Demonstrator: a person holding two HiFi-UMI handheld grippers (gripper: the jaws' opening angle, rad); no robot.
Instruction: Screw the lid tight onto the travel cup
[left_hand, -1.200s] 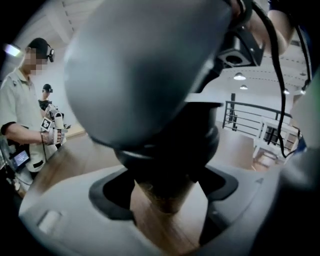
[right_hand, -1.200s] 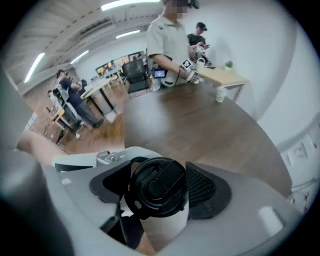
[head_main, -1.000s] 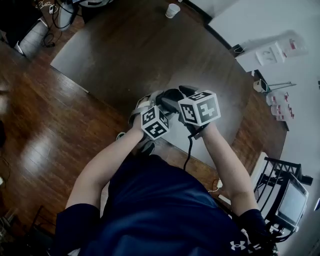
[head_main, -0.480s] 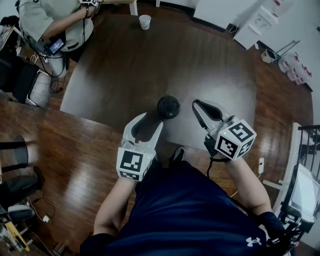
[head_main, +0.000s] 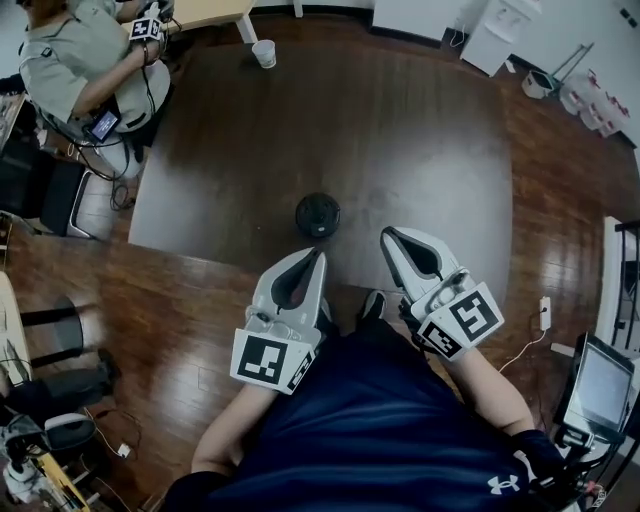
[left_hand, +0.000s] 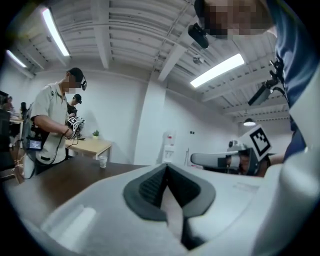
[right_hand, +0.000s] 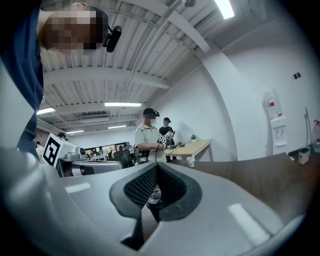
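The travel cup (head_main: 318, 215) stands upright on the dark wooden tabletop (head_main: 400, 130), seen from above as a glossy black disc with ringed ridges on its round top. It sits a little in from the tabletop's near edge. Broad bare wood stretches away beyond it and to either side, up to a small pale paper cup (head_main: 264, 53) near the far edge, well apart from the travel cup.

The left tool (head_main: 316, 256) lies just on the near side of the travel cup, its tips close to the cup but not touching it. Its smooth grey-white shells curve into a teardrop. The ribbed black pads (left_hand: 150, 187) meet at their points with nothing between them.

The right tool (head_main: 388, 236) lies near the travel cup, to its right and apart from it. Its two halves are also drawn together at the tips. In the right gripper view the travel cup shows only through the loop-shaped gap behind the dimpled pads (right_hand: 137, 187), out on the tabletop and not gripped.

Both tools slant up and forward over the near edge. Each carries a black-and-white marker cube (head_main: 268, 362) at its rear, held on bare forearms below a dark blue shirt. Glossy plank floor (head_main: 150, 300) borders the tabletop. Another person (head_main: 75, 70) stands past the far left corner, well apart from the travel cup.
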